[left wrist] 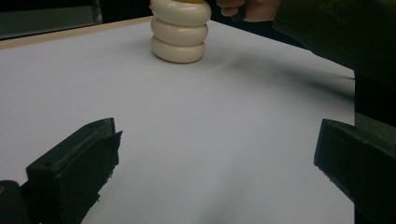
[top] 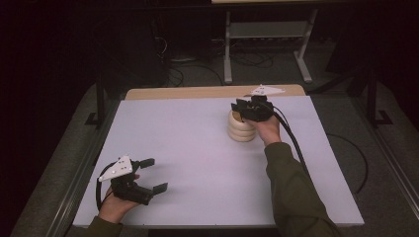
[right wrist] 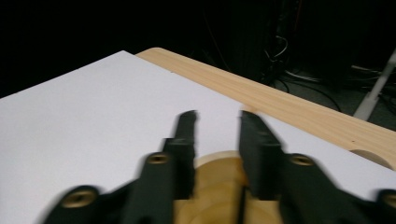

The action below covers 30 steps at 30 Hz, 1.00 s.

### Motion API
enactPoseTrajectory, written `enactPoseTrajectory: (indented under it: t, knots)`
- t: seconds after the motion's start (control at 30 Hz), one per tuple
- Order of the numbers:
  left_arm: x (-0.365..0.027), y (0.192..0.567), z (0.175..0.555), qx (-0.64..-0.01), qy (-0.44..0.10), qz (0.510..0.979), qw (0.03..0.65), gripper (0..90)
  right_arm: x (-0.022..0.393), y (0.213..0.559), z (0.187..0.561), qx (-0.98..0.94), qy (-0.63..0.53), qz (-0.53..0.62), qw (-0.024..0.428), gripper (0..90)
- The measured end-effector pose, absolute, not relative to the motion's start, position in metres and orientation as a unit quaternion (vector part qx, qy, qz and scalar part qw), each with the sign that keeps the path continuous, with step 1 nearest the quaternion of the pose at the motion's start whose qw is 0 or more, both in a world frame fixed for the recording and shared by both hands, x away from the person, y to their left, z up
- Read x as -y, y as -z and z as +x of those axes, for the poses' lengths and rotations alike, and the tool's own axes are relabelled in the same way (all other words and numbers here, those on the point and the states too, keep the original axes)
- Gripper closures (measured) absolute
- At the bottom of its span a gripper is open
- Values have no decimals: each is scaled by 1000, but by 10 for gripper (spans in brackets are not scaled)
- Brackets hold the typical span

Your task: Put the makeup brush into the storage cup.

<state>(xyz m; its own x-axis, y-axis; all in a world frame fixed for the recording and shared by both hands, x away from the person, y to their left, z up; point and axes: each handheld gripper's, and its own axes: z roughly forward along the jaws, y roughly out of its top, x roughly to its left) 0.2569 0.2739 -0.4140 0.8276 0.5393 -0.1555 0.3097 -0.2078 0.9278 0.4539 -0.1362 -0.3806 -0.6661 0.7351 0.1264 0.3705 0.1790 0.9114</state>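
A stack of three cream rings (top: 241,128) stands right of the table's middle, toward the far edge. In the left gripper view the stack (left wrist: 179,33) is far off, with a yellowish top. My right gripper (top: 239,105) hovers just over the stack, its jaws slightly apart. In the right gripper view, which is blurred, that gripper (right wrist: 217,117) holds nothing between its jaws, and a round wooden top (right wrist: 216,186) lies right beneath them. My left gripper (top: 154,174) rests near the front left corner, wide open and empty. Its jaws spread far apart around the gripper's midpoint (left wrist: 217,140).
The white tabletop (top: 197,148) ends in a wooden strip (top: 197,92) at the far edge. Beyond it stand a metal frame (top: 228,49) and cables on a dark floor. A green sleeve (top: 291,187) reaches across the right side.
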Motion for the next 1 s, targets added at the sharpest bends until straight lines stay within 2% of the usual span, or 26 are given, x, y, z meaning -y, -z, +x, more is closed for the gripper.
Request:
enactPoseTrajectory:
  t: [0.07, 0.23, 0.27, 0.47, 0.6, 1.0]
  knots:
    - [-274, 414, 257, -274, -102, 772, 565, 0, 137, 379, 454, -748, -519, 371, 182, 487]
    - [-274, 414, 257, -273, -102, 773, 564, 0, 138, 377, 452, -750, -515, 368, 191, 365]
    - [-274, 414, 257, -273, -103, 773, 563, 0, 139, 375, 451, -749, -516, 368, 193, 314]
    - [-274, 414, 257, -272, -103, 774, 562, 0, 140, 373, 449, -753, -516, 366, 183, 122]
    - [-274, 414, 257, -273, -103, 773, 563, 0, 140, 372, 447, -760, -504, 366, 182, 75]
    - [-272, 414, 258, -278, -104, 771, 564, 0, 144, 367, 437, -773, -491, 359, 181, 25]
